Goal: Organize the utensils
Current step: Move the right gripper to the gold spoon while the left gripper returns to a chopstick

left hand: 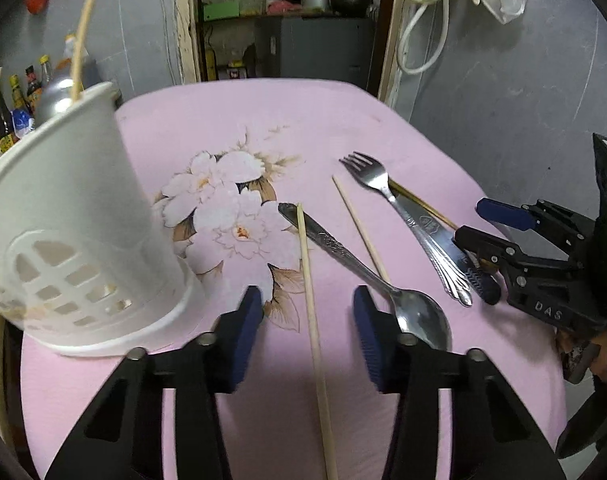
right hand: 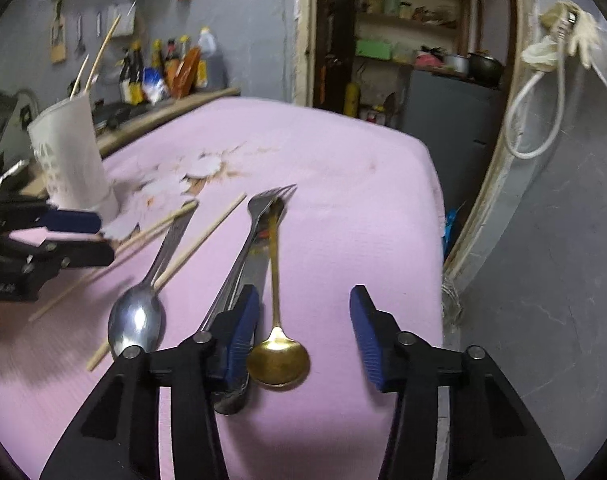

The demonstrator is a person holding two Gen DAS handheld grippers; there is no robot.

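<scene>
Both pairs of tongs are spread open and empty over the pink-clothed worktop [left hand: 231, 120]. The left tongs [left hand: 307, 336] straddle a chopstick [left hand: 309, 292], which runs straight away from them, its long axis in line with the fingers, so the pads would close across its width. Just off their right finger lies the silver spoon [left hand: 419, 312], bowl nearest the tongs and handle slanting away to the left, crossing a second chopstick [left hand: 359, 228] beyond. The white holder [left hand: 79, 216] stands close on their left side, with two chopsticks already poking out of its top.

The right tongs [right hand: 305, 338] hover over the gold spoon [right hand: 277, 356]; its bowl sits between the fingers, hard against the left one, and its handle points dead ahead. The fork [right hand: 259, 216] and a flat steel piece, perhaps a knife, lie alongside, passing under that left finger with the prongs far forward.

My guess is each hand takes what lies between its fingers, the left being much nearer the holder. The gold spoon lies off-centre, so the right hand looks to need a small shift left before closing
</scene>
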